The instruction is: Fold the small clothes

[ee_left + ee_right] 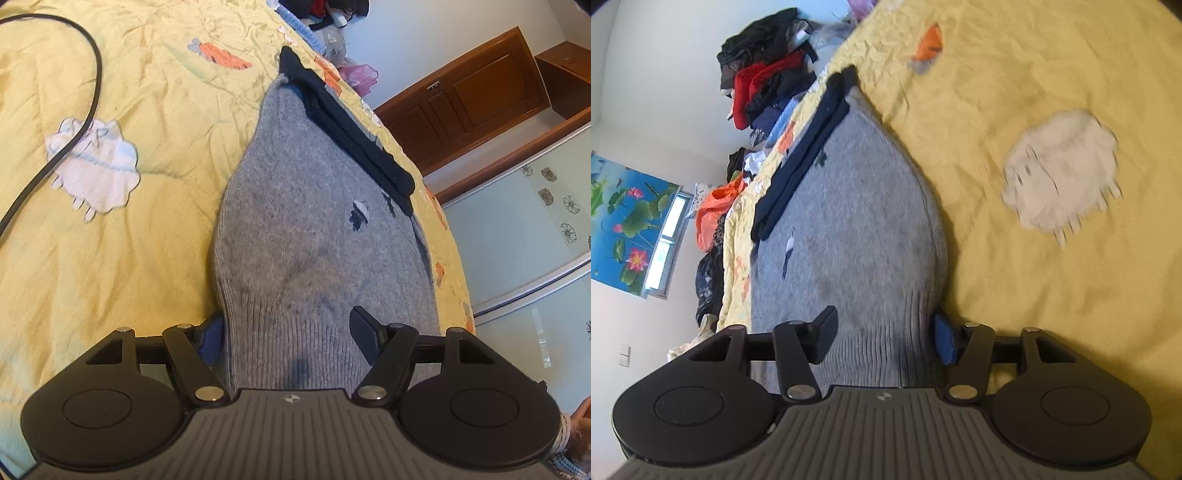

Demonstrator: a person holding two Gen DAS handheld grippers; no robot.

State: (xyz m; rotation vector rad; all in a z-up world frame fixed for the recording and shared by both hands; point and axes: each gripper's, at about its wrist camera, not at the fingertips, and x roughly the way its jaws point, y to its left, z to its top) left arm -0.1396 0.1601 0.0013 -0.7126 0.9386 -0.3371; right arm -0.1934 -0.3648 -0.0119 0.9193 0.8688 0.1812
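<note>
A grey knitted garment (314,229) with a ribbed hem lies on the yellow bedsheet (129,221); it also shows in the right wrist view (857,221). A dark navy folded piece (347,125) lies along its far edge, also seen in the right wrist view (809,144). My left gripper (288,339) has its jaws around the ribbed hem, one finger above the cloth and one below. My right gripper (882,339) holds the hem the same way at its own end.
A black cable (74,110) loops over the sheet at the left. The bed's edge runs close beside the garment, with a wooden cabinet (472,92) beyond. A pile of clothes (768,74) and an orange bag (716,210) sit past the bed's edge.
</note>
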